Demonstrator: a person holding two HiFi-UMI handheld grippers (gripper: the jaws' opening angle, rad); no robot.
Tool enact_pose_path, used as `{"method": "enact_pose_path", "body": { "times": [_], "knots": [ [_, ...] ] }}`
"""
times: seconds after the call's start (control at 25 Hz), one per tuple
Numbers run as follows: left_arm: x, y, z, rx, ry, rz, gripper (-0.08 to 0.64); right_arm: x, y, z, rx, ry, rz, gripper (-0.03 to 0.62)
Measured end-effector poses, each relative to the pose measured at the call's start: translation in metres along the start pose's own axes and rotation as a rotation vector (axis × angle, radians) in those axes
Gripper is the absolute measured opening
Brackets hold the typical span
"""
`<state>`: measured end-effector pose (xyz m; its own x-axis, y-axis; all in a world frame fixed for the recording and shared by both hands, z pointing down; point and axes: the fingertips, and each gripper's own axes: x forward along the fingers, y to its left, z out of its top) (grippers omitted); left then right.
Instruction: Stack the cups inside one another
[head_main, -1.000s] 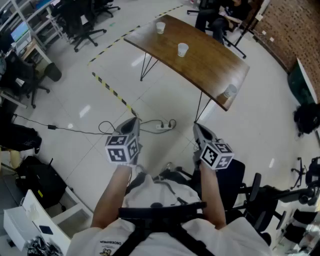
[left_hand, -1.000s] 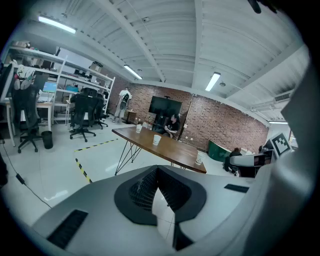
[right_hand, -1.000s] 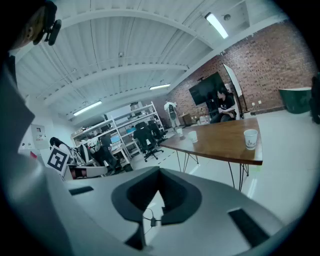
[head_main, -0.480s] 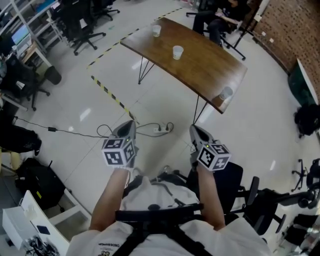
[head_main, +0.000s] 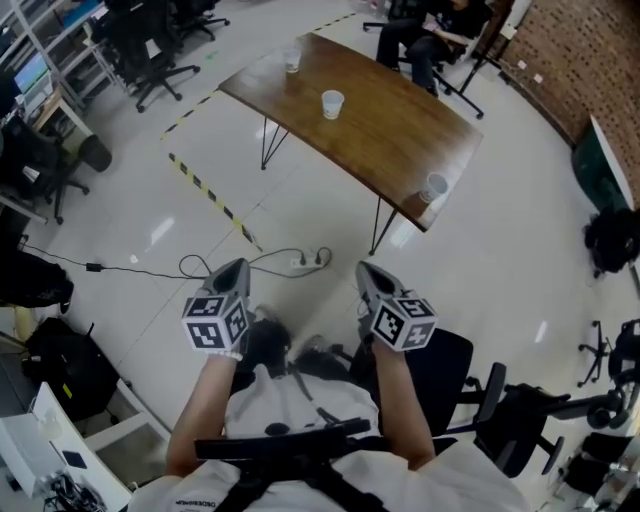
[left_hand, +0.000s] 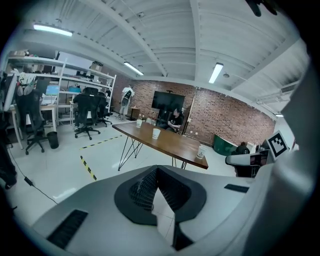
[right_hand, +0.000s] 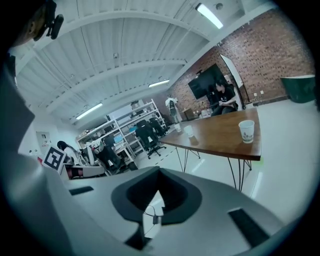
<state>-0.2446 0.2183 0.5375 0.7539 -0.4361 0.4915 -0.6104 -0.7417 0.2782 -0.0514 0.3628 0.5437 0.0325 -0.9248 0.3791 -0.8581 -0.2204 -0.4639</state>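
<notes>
Three white paper cups stand apart on the brown wooden table (head_main: 380, 130): one at the far corner (head_main: 291, 60), one mid-table (head_main: 332, 104), one at the near right corner (head_main: 434, 187). The left gripper view shows the same cups (left_hand: 139, 123), (left_hand: 156, 133), (left_hand: 201, 151). The right gripper view shows them too (right_hand: 246, 131), (right_hand: 188, 131), (right_hand: 177, 127). My left gripper (head_main: 238, 270) and right gripper (head_main: 366, 273) hang over the floor well short of the table. Both are shut with nothing between the pads (left_hand: 157, 170), (right_hand: 159, 172).
A power strip with cable (head_main: 305, 262) and yellow-black floor tape (head_main: 205, 185) lie between me and the table. A black chair (head_main: 450, 365) stands at my right. Office chairs (head_main: 150, 50) stand far left. A seated person (head_main: 425, 40) is beyond the table.
In the head view both grippers have slid lower and to the left. The table and its cups have shifted left in the picture. Both stay shut.
</notes>
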Motion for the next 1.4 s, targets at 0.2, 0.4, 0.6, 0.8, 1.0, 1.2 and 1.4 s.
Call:
{"method": "enact_pose_path", "body": {
  "times": [0.2, 0.4, 0.6, 0.8, 1.0, 1.2, 1.4],
  "knots": [
    [0.027, 0.002, 0.013, 0.041, 0.029, -0.017, -0.008, 0.014, -0.023, 0.005, 0.045, -0.022, -0.034, 0.012],
    [0.079, 0.004, 0.036, 0.051, 0.036, -0.072, -0.008, 0.026, -0.052, 0.012, 0.079, -0.031, -0.108, 0.014],
    [0.142, 0.001, 0.073, 0.071, 0.048, -0.150, -0.008, 0.047, -0.085, 0.041, 0.119, -0.065, -0.188, 0.014],
    [0.193, 0.016, 0.113, 0.065, 0.047, -0.194, -0.008, 0.092, -0.098, 0.073, 0.132, -0.082, -0.212, 0.014],
    [0.226, 0.038, 0.138, 0.071, 0.051, -0.228, -0.008, 0.141, -0.093, 0.096, 0.098, -0.066, -0.231, 0.014],
    [0.250, 0.047, 0.149, 0.068, 0.066, -0.263, -0.008, 0.174, -0.097, 0.108, 0.074, -0.028, -0.257, 0.026],
    [0.271, 0.050, 0.155, 0.059, 0.079, -0.279, -0.008, 0.202, -0.113, 0.127, 0.036, 0.007, -0.285, 0.031]
  ]
}}
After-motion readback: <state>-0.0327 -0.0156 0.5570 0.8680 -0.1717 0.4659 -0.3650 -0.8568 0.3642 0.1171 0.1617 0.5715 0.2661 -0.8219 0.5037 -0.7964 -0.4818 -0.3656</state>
